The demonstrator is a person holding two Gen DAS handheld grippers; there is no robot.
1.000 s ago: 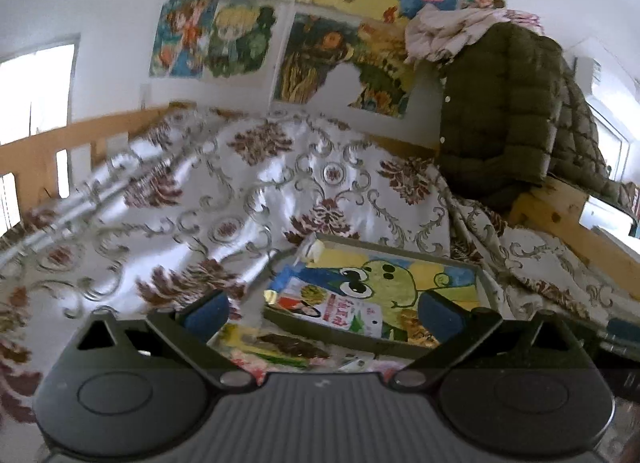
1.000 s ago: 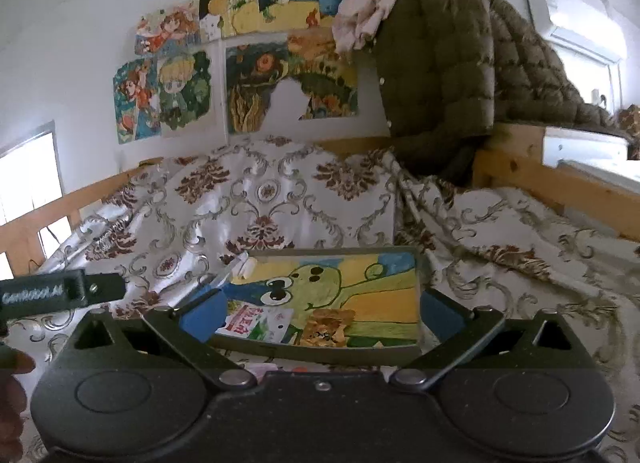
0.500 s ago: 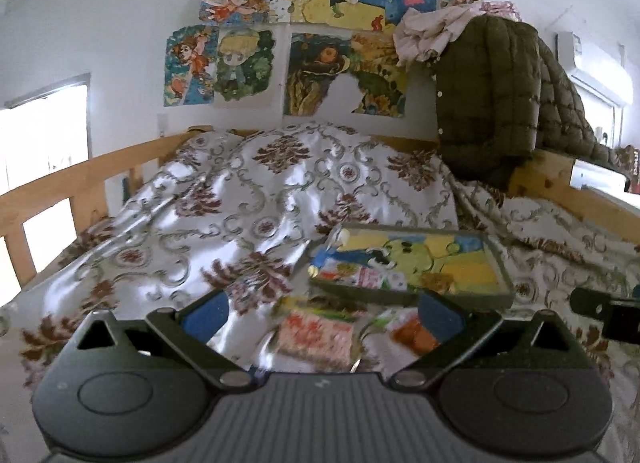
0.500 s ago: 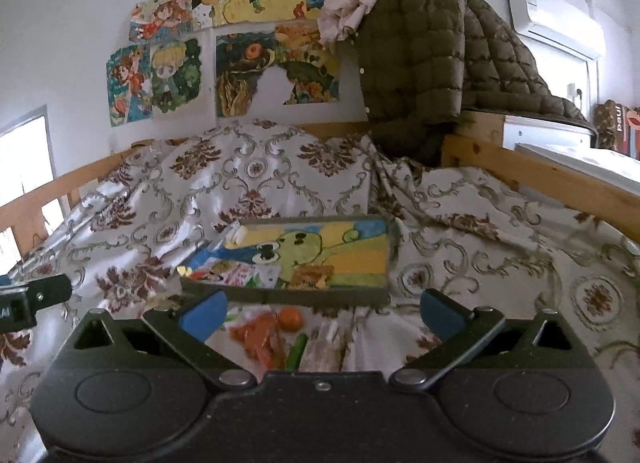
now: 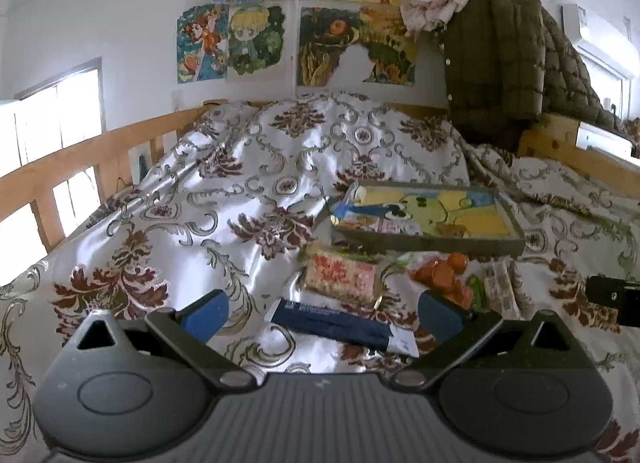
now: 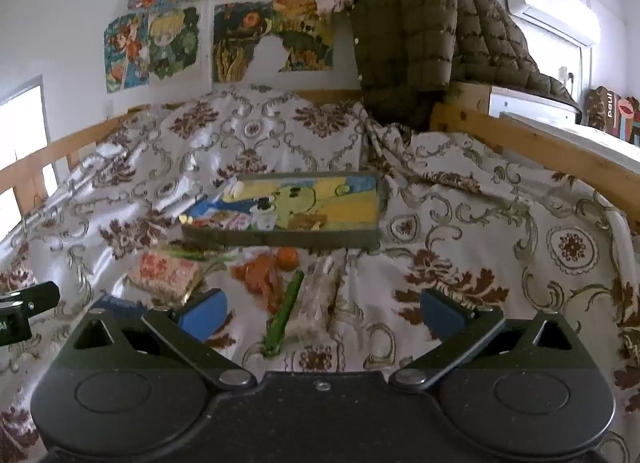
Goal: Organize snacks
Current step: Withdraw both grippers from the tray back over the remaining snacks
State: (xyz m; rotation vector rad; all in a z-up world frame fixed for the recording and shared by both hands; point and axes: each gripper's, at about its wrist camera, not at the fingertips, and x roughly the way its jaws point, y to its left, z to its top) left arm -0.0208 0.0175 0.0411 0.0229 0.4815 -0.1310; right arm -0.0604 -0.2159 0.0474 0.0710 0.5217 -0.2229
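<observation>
Snacks lie scattered on the patterned bedspread (image 5: 256, 167), just in front of a shallow tray (image 5: 432, 241) w/ a green cartoon creature painted on its bottom. Going left to right: left gripper (image 5: 322, 309) hangs over the bed, jaws spread wide, nothing between them. Under it, a dark blue flat packet (image 5: 332, 323) lies on the cloth, roughly btwn the two blue pads. Just beyond that, a red-and-white patterned packet (image 5: 340, 275) sits close to the tray's near wall. Next right, orange snack pieces (image 6: 264, 271) in a loose clump, w/ one round orange piece (image 6: 287, 258) near the tray's front edge. Beside them a thin green stick (image 6: 283, 313) lies lengthwise toward the camera, then a pale clear-wrapped packet (image 6: 318, 295) touching or nearly touching it, can't tell which. Right gripper (image 6: 320, 313) hovers over this group, also wide open, empty. Inside the tray, at its left end, a couple of small packets (image 5: 380, 223) lie flat; labels too blurred to read. Far right, a dark green puffer jacket (image 6: 420, 43) hangs over the wooden bed frame (image 6: 532, 147). Cartoon posters (image 5: 248, 39) cover the wall behind.
</observation>
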